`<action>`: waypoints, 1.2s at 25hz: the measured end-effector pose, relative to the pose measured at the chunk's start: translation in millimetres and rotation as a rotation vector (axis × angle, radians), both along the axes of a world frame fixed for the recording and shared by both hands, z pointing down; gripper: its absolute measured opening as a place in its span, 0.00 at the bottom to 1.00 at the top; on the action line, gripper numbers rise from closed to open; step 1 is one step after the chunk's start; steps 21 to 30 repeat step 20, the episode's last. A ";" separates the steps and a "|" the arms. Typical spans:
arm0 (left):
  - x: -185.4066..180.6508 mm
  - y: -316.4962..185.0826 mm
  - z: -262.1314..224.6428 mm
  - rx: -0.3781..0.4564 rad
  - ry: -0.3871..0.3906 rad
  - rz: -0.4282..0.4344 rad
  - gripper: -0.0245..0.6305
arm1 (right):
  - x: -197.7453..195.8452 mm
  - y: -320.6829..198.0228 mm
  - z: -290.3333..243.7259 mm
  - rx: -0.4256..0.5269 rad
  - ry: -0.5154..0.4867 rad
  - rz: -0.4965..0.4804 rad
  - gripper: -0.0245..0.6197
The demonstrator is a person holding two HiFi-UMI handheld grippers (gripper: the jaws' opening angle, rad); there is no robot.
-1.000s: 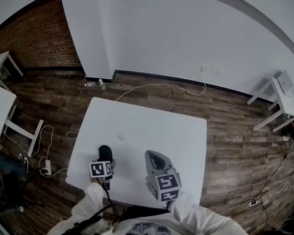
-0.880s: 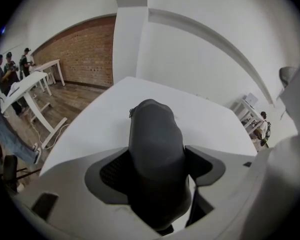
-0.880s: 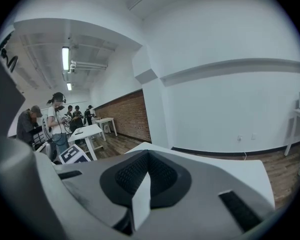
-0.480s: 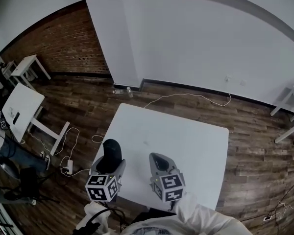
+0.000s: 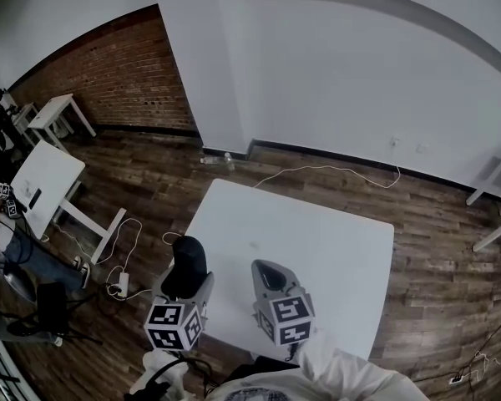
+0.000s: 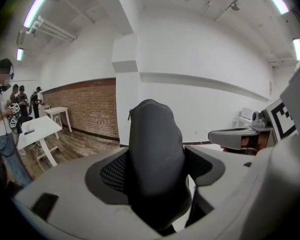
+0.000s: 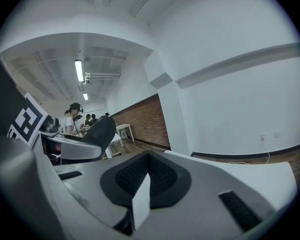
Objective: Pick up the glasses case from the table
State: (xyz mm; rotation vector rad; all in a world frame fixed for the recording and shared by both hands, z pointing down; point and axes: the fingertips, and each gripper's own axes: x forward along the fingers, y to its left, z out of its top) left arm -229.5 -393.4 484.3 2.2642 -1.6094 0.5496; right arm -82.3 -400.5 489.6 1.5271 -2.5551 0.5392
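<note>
The glasses case (image 5: 187,266) is a dark oval zip case, standing on end between the jaws of my left gripper (image 5: 186,281), which is shut on it. It hangs in the air above the left front corner of the white table (image 5: 317,241). The left gripper view has the case (image 6: 155,159) filling the middle, clamped on both sides by the left gripper (image 6: 155,184). My right gripper (image 5: 271,276) hovers over the table's front, jaws together and nothing between them. From the right gripper (image 7: 142,184) view the case (image 7: 101,131) shows at the left.
Two small white tables (image 5: 46,170) stand on the wooden floor at the left, with people (image 6: 2,114) beside them. A white cable (image 5: 326,171) runs behind the table and a power strip (image 5: 121,284) lies at its left. A white wall column (image 5: 209,65) rises behind.
The left gripper has risen with the case, which was low at the table and now stands well above it. The right gripper shifted a little. The head view has swung left.
</note>
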 end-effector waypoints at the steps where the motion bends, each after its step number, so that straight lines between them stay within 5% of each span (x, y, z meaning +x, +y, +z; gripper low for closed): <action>1: 1.6 -1.0 0.6 -0.001 0.001 0.002 0.59 | 1.9 0.2 -0.4 -0.001 0.000 0.003 0.04; 30: -1.0 -15.1 -6.2 0.005 0.006 -0.008 0.59 | 7.2 0.8 -5.7 -0.001 0.004 0.015 0.04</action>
